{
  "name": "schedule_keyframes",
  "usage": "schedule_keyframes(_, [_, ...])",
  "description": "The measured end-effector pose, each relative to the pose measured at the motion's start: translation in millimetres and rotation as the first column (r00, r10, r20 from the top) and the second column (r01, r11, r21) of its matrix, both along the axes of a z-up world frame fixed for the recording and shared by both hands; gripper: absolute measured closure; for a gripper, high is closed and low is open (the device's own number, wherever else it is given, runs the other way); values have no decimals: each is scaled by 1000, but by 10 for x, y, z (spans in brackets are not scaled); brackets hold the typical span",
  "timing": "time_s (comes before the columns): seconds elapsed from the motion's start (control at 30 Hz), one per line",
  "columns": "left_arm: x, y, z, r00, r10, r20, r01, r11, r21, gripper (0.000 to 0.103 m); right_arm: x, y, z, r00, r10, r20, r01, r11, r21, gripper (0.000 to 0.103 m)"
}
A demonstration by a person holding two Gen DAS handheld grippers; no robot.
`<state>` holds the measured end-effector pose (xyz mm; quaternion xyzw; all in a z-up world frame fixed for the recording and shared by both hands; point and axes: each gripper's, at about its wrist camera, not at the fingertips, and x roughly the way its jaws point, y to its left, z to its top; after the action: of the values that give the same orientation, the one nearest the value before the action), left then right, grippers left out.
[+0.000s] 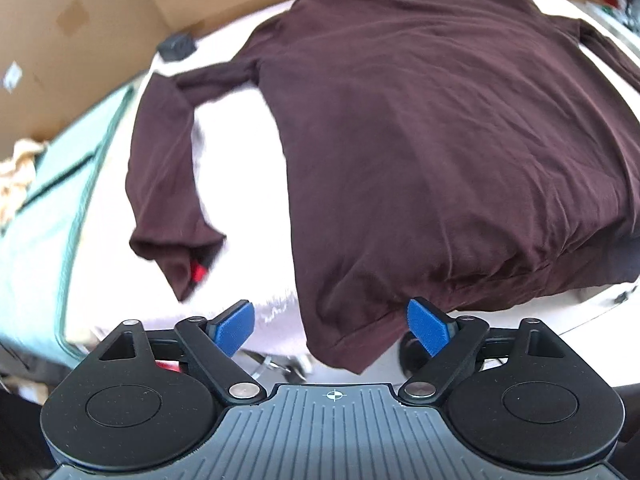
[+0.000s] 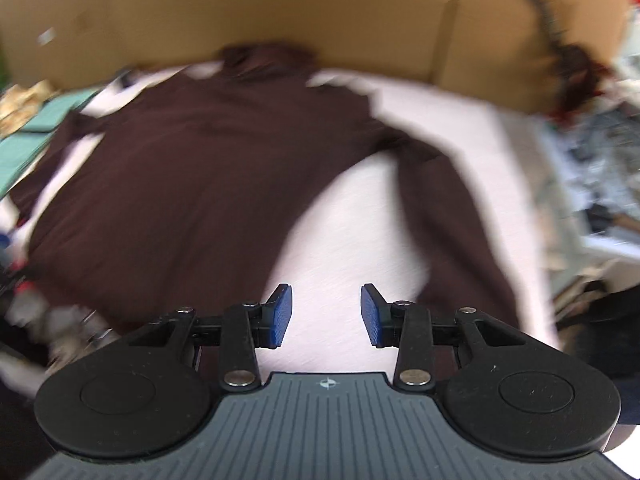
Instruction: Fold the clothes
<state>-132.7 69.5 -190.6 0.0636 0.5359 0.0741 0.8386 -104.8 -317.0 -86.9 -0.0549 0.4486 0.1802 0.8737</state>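
Observation:
A dark maroon turtleneck sweater (image 1: 420, 128) lies flat on a white table (image 1: 240, 184), collar at the far side, hem hanging over the near edge. Its left sleeve (image 1: 164, 184) is bent down along the body, with a red tag at the cuff. My left gripper (image 1: 332, 328) is open, its blue pads either side of the hem's lower left corner. In the blurred right wrist view the sweater (image 2: 180, 184) fills the left and its right sleeve (image 2: 452, 216) runs down the table. My right gripper (image 2: 326, 316) is open and empty over bare table, between the sweater body and that sleeve.
A cardboard wall (image 2: 280, 12) stands behind the table. A teal cloth (image 1: 48, 216) lies to the left, with a small dark object (image 1: 176, 46) near the far left corner. Clutter (image 2: 592, 168) sits off the right side.

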Motion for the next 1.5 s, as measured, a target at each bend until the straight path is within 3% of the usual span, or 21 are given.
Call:
schedule_keyframes(0.13, [-34,51,-62,1000,-20,-8,19,998,-57,19,-51,-3,-115,995,32,-97,-22,994,104,60])
schedule_keyframes(0.3, [-4,27,-197,996,-68,-50,65,996,-68,20,-58,-33,-226,975,90,-201,-53,981,186,59])
schedule_keyframes(0.47, [5,-7,-333,990,-100,-99,98,995,-24,20,-110,85,-414,950,163,-265,-119,978,173,58])
schedule_keyframes(0.7, [105,117,-298,994,-71,-80,65,995,-79,20,-6,273,-670,937,171,-304,-120,976,180,61])
schedule_keyframes(0.73, [122,134,-295,994,-69,-79,62,994,-90,29,7,287,-681,937,173,-302,-121,975,185,68])
schedule_keyframes(0.77, [141,148,-294,994,-66,-82,58,993,-103,53,17,291,-692,937,176,-302,-122,974,191,77])
schedule_keyframes(0.8, [154,156,-289,994,-65,-86,55,992,-111,66,23,299,-693,937,180,-301,-126,974,190,81])
schedule_keyframes(0.83, [146,139,-269,993,-71,-95,61,993,-102,85,26,313,-680,937,184,-297,-134,974,181,87])
schedule_keyframes(0.87, [137,121,-250,992,-76,-105,66,994,-92,91,23,322,-657,936,190,-296,-143,975,173,97])
schedule_keyframes(0.9, [129,104,-230,990,-81,-114,72,994,-83,95,14,325,-623,934,196,-298,-153,975,164,98])
schedule_keyframes(1.07, [29,29,-22,984,-99,-150,91,994,-60,96,-101,233,-263,926,231,-300,-197,970,141,100])
schedule_keyframes(1.2, [-68,-24,186,979,-116,-167,106,992,-69,96,-175,151,93,916,260,-305,-214,961,176,100])
schedule_keyframes(1.37, [-28,105,87,974,-62,-219,30,989,-148,96,-75,184,-85,883,275,-379,-245,961,126,99])
schedule_keyframes(1.47, [-49,207,193,975,-38,-217,-10,976,-219,95,-79,246,-115,874,296,-385,-277,955,105,99])
schedule_keyframes(1.5, [-66,210,156,968,-55,-243,4,979,-204,93,-94,269,-128,871,305,-385,-302,951,71,99])
